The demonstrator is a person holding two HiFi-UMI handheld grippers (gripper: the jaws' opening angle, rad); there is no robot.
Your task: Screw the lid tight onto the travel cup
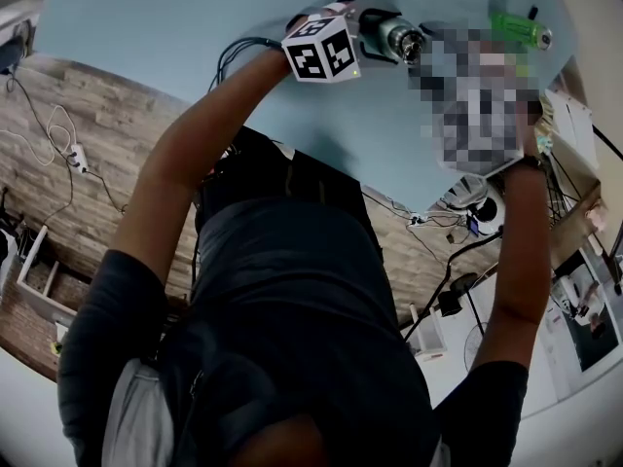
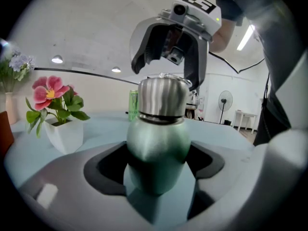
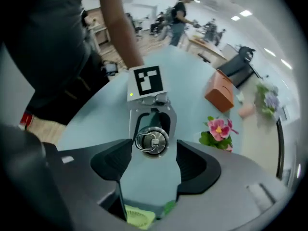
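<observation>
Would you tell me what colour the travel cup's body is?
The travel cup is pale metallic green, clearest in the left gripper view.

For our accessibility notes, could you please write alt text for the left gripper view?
The left gripper clamps an upright green travel cup with a steel lid. The right gripper hangs just above the lid, jaws open. A potted pink flower stands on the table at left.

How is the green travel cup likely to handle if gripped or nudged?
The travel cup looks like smooth metal with a rounded shoulder: probably rigid, yet slippery in the left claw. Upright and narrow, it may tip if pushed near the steel lid. On its side it would likely roll.
</observation>
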